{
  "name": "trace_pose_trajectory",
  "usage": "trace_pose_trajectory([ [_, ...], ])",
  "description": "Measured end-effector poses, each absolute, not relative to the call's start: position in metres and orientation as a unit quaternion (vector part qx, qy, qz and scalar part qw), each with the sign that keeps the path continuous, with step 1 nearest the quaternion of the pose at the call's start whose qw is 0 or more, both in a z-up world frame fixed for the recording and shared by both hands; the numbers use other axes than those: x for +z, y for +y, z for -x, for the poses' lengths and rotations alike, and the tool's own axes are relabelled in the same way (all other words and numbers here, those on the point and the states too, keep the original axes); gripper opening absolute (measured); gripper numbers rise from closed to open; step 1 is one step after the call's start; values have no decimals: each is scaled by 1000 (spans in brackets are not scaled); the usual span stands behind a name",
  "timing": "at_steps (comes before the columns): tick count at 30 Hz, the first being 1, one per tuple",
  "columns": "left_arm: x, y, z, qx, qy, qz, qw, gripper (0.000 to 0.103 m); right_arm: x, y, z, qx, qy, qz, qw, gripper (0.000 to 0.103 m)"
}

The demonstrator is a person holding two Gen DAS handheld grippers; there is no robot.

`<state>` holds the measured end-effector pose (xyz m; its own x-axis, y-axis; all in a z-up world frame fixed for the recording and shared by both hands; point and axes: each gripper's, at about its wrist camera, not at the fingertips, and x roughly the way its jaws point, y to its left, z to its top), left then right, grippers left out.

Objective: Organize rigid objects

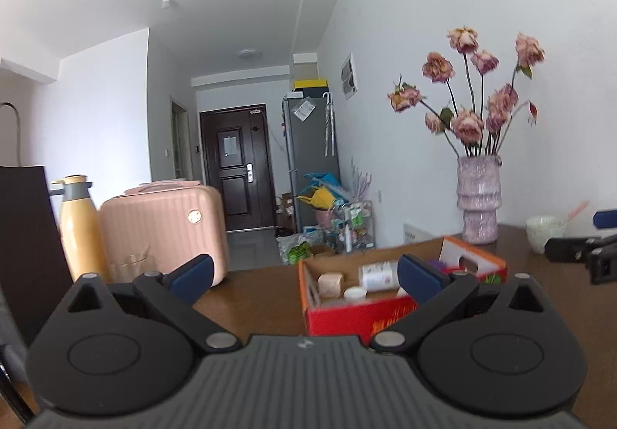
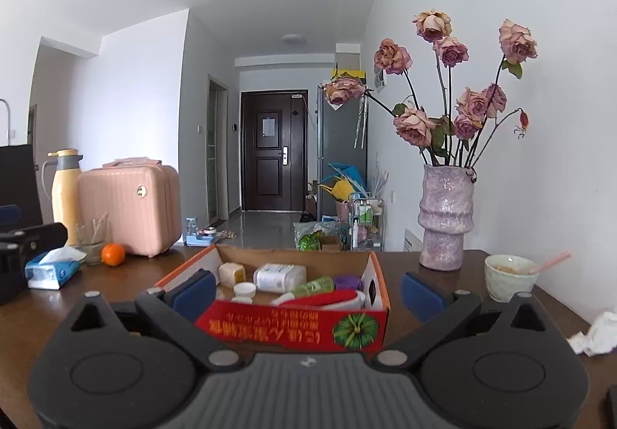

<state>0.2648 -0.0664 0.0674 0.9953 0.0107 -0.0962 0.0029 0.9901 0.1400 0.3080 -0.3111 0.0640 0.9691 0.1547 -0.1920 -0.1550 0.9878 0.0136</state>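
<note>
Both the left hand-held gripper (image 1: 304,275) and right hand-held gripper (image 2: 306,292) are gaping released, facing the red box (image 2: 308,328) sitting on the surface (image 2: 115,294)

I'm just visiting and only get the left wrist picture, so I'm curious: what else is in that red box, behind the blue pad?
Observer: A pale green bottle lies in the box, beside the white bottle.
Operator: Anything near the pink case?
Observer: An orange sits on the table, between the glass and the pink case.
Operator: And at the far right?
Observer: Crumpled white paper lies on the table, nearer the camera than the bowl.
</note>
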Motion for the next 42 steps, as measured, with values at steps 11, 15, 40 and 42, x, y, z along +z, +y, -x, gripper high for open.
trace_pose_trajectory([
  [11,-16,-63,-85,74,31,-105,991,103,-9,-306,-135,97,119,35,988,102],
  [15,-28,-47,-35,114,19,-70,991,103,-22,-303,-81,97,120,-18,988,102],
  [40,-13,-54,0,36,41,-49,997,103,-20,-280,-15,113,94,-39,988,102],
  [42,-12,-55,0,34,39,-51,997,103,-20,-280,-16,117,93,-37,988,102],
])
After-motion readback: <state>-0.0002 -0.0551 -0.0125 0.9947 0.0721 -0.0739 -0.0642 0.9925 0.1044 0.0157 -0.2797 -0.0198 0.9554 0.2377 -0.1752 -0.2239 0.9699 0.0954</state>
